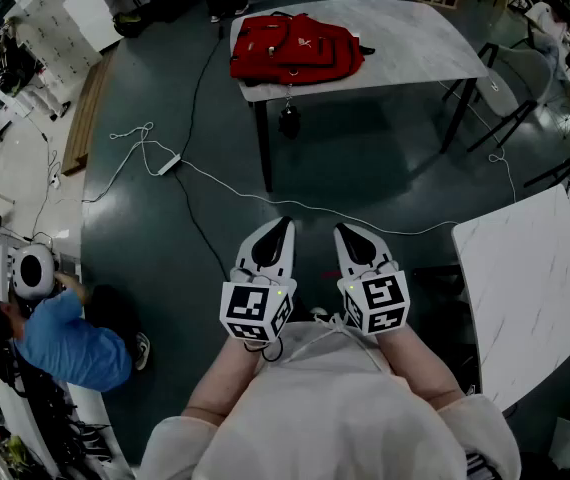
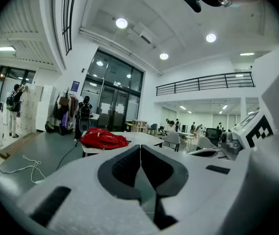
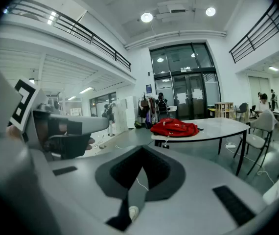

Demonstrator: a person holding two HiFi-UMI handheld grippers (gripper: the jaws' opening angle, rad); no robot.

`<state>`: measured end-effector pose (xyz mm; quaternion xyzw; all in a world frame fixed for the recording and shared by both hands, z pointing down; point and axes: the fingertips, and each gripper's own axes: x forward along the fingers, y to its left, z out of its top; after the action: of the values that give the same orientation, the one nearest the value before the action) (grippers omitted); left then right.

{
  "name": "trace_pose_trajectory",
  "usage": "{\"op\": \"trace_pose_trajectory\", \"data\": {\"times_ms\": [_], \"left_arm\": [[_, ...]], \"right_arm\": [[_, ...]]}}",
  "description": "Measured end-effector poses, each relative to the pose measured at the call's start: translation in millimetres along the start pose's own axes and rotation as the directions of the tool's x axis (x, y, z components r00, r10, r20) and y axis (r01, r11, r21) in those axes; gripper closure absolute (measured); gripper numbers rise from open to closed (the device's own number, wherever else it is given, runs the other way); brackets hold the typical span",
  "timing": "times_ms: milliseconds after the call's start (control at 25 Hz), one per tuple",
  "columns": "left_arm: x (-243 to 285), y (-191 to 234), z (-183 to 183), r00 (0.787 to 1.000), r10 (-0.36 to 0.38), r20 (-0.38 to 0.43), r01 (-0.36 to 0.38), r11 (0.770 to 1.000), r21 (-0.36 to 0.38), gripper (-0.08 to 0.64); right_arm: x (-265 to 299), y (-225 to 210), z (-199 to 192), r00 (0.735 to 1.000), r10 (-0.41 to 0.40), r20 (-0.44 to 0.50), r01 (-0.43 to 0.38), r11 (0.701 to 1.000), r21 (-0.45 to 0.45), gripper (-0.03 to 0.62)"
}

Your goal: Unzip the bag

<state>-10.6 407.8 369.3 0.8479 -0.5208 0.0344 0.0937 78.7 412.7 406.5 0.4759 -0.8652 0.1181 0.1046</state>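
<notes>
Head view looks steeply down from above; left tongs (image 1: 283, 225) and right tongs (image 1: 342, 231) lie close beneath it. Each gripper view sits low behind its own tongs, facing forward. All three views share the red bag (image 1: 295, 48) on the bench (image 1: 415, 38), well ahead of both tongs.

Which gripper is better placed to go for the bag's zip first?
Left, but only just. The left gripper and right gripper are both shut, empty and far from the bag on the table; the bag lies nearer the left gripper's line.
</notes>
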Motion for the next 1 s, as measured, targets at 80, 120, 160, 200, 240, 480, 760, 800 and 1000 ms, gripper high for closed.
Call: {"op": "trace_pose_trajectory", "data": {"times_ms": [80, 120, 160, 200, 240, 480, 760, 800, 1000], "left_arm": [[4, 2, -1, 1.0, -0.002, -0.003, 0.002, 1.0, -0.021, 0.538], [6, 3, -1, 1.0, -0.002, -0.005, 0.002, 1.0, -0.023, 0.538], [7, 4, -2, 1.0, -0.002, -0.007, 0.002, 1.0, -0.018, 0.538], [8, 4, -2, 1.0, -0.002, -0.009, 0.002, 1.0, -0.006, 0.538], [10, 4, -2, 1.0, -0.003, -0.011, 0.003, 1.0, 0.009, 0.538], [23, 8, 0, 1.0, -0.017, -0.02, 0.018, 0.999, 0.033, 0.538], [52, 27, 0, 0.999, -0.032, -0.036, 0.034, 0.999, 0.042, 0.538], [58, 31, 1, 0.999, -0.035, -0.037, 0.037, 0.998, 0.042, 0.538], [102, 65, -2, 0.997, -0.052, -0.052, 0.054, 0.997, 0.048, 0.538]], "right_arm": [[4, -2, 1, 1.0, 0.003, 0.0, -0.003, 1.0, 0.0, 0.566], [5, -3, 1, 1.0, 0.003, -0.001, -0.003, 1.0, 0.0, 0.566], [6, -3, 1, 1.0, 0.004, -0.002, -0.004, 1.0, 0.001, 0.566], [8, -4, 1, 1.0, 0.004, -0.003, -0.004, 1.0, 0.002, 0.566], [9, -4, 1, 1.0, 0.004, -0.003, -0.004, 1.0, 0.004, 0.566], [22, -14, 0, 0.999, -0.021, -0.029, 0.022, 0.999, 0.033, 0.565], [53, -28, -1, 0.999, -0.028, -0.035, 0.031, 0.997, 0.072, 0.565], [58, -31, 0, 0.999, -0.031, -0.039, 0.034, 0.997, 0.076, 0.565], [105, -54, 0, 0.996, -0.054, -0.065, 0.06, 0.994, 0.096, 0.565]]}}
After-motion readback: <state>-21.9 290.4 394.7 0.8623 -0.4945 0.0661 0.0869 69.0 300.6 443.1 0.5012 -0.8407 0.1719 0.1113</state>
